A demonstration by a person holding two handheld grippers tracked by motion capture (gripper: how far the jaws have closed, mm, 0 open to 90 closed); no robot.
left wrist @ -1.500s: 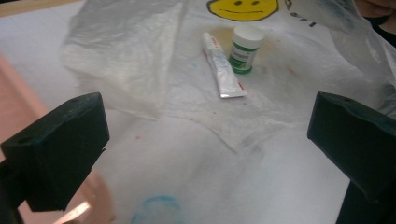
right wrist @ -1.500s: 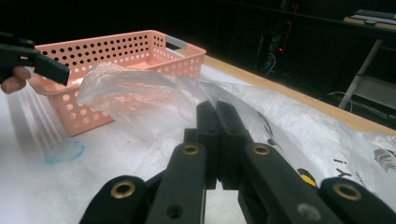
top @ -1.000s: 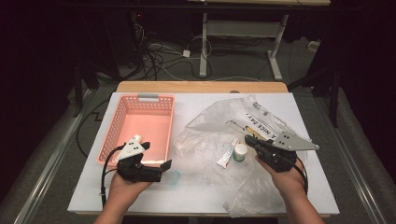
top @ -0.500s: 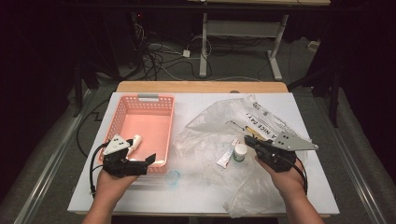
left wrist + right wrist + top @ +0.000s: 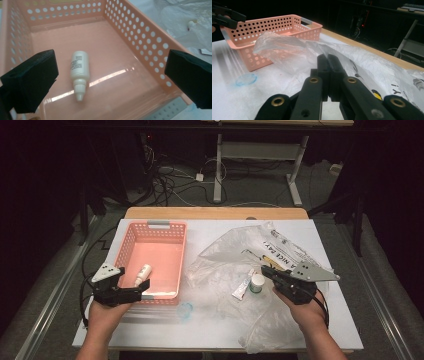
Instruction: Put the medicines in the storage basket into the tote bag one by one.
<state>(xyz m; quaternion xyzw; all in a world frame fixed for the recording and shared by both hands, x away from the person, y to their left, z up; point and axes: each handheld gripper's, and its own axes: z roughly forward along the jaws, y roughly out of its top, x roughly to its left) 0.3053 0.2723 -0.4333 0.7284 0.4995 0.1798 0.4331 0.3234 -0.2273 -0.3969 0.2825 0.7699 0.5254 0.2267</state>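
A small cream-white plastic dropper bottle point(image 5: 80, 68) with a narrow ribbed neck and a pointed nozzle lies on its side on the glossy floor of the pink perforated plastic basket point(image 5: 140, 32). A patch of dark printed lines marks its upper body, and its nozzle points toward the camera in the left gripper view. There it lies between the two black padded fingers point(image 5: 32, 80) of the left gripper point(image 5: 110, 82), nearer the left-hand one, and beyond their tips; nothing touches it. Those fingers stand wide apart, hovering over the basket's near end. In the high view the left gripper point(image 5: 145, 292) sits at the basket's point(image 5: 127, 242) near rim, with the bottle point(image 5: 142, 275) just beyond its fingers.

The right gripper point(image 5: 328, 75) has its fingers pressed together, seemingly pinching the crumpled clear plastic bag point(image 5: 287, 50) spread on the white desk point(image 5: 227, 100). In the high view, just past the right gripper point(image 5: 267, 271), a small white tube point(image 5: 242, 287) and a white round-capped jar point(image 5: 257, 282) lie inside the bag point(image 5: 235, 255).
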